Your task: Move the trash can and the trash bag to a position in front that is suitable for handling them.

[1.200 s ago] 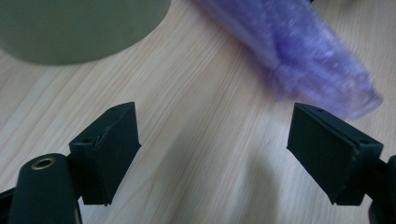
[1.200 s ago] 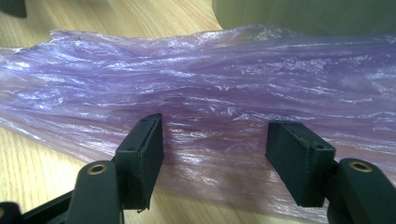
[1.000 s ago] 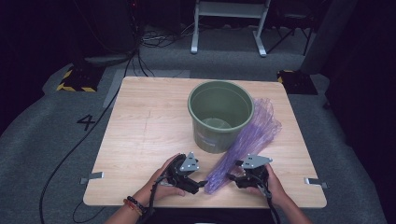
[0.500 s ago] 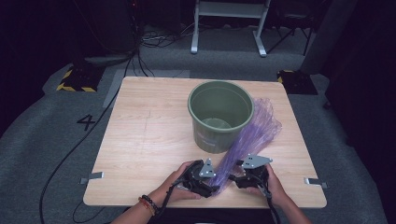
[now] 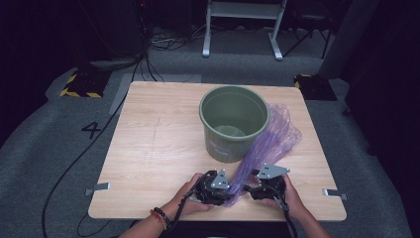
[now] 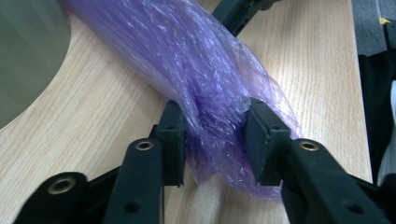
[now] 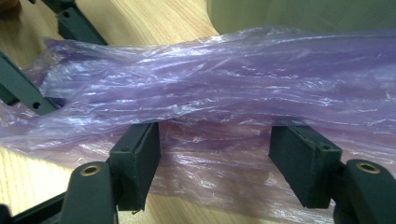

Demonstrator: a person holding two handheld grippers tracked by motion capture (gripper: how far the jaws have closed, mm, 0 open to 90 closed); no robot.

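Left gripper [image 5: 225,191] moved right; fingers just closed, clamping purple bag [image 6: 205,70].
Right gripper [image 7: 215,172] fingers apart beneath the film; bag light, limp, slippery: grip bunched lower end.

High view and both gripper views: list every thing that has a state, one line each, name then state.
purple plastic bag: bunched, lying on the table beside the bin, its near end gathered.
green bin: upright, open-topped, no liner in it.
left gripper: jaws have just been closing, pads pressing the bag's bunched end.
right gripper: jaws apart, the bag lying across them, not pinched.
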